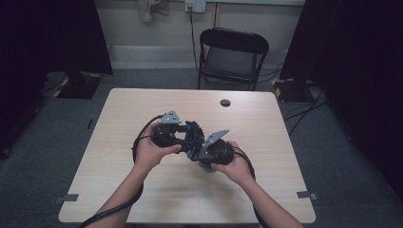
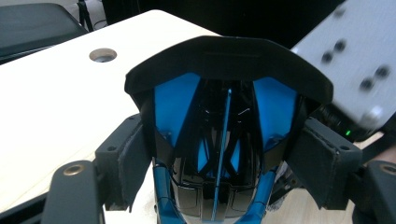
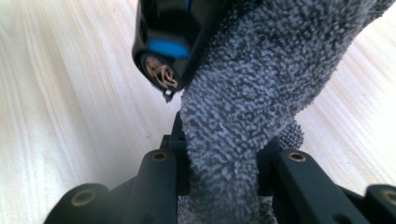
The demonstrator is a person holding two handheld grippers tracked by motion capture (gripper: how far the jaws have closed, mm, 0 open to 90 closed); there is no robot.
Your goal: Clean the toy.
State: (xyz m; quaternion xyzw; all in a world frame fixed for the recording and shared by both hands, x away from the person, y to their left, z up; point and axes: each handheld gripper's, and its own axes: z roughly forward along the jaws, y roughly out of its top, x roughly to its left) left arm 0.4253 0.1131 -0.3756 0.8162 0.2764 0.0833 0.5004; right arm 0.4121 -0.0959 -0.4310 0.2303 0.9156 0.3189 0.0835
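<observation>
A black and blue device [image 1: 192, 134], shaped like a computer mouse, is held above the middle of the table. My left gripper [image 1: 189, 132] is shut on it, and in the left gripper view its pads [image 2: 131, 161] press on both sides of the glossy shell [image 2: 224, 60]. My right gripper [image 1: 198, 154] sits close on the right, shut on a grey fluffy cloth [image 3: 261, 70]. In the right gripper view [image 3: 222, 144] the cloth rises from the jaws and lies against the device [image 3: 173, 28], beside a round opening with brownish wire inside.
The light wooden table [image 1: 142, 190] has a round cable hole [image 1: 225, 102] near its far edge. A black folding chair [image 1: 233, 52] stands behind it. Dark curtains hang at both sides, and cables lie on the floor at the right.
</observation>
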